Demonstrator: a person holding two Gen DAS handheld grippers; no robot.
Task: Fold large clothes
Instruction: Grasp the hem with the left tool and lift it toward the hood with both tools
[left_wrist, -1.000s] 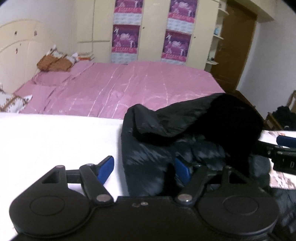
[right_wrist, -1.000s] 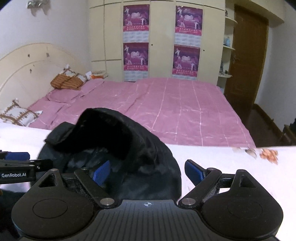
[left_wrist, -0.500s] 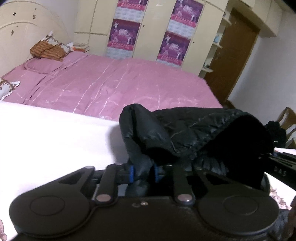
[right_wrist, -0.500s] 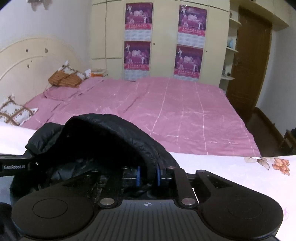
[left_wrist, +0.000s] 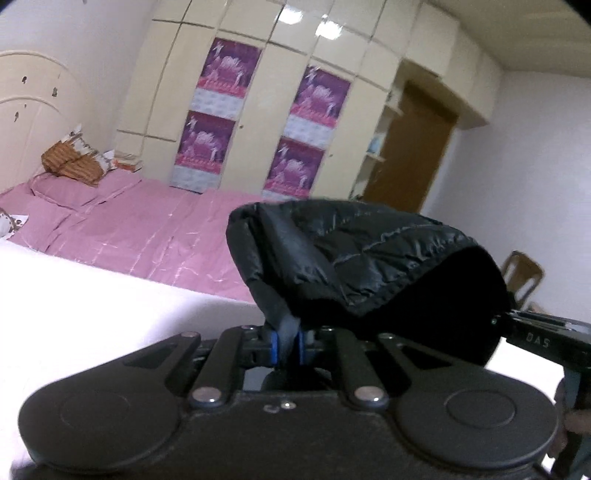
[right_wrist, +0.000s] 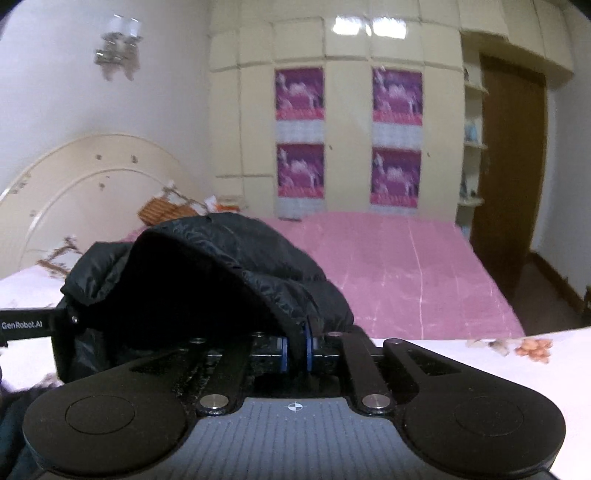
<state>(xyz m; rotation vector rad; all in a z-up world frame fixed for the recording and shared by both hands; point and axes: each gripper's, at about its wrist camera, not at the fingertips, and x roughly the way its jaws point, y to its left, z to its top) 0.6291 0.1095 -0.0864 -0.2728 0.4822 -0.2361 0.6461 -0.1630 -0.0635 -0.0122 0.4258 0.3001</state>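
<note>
A black puffer jacket (left_wrist: 354, 254) hangs lifted above the white cloth-covered surface (left_wrist: 92, 306). My left gripper (left_wrist: 286, 347) is shut on the jacket's left edge, black fabric pinched between its blue pads. My right gripper (right_wrist: 295, 349) is shut on the same jacket (right_wrist: 221, 269) at its right edge. The garment bulges up between the two grippers and hides what lies under it. Each gripper's body shows at the side of the other's view.
A bed with a pink cover (right_wrist: 406, 273) stretches behind the white surface. Cream wardrobes with purple posters (right_wrist: 397, 136) line the far wall. A brown door (right_wrist: 513, 166) stands at the right, and a wooden chair (left_wrist: 522, 277) beside it.
Both grippers went from open around the jacket's edges to shut on them. They then rose, lifting the jacket off the white surface.
</note>
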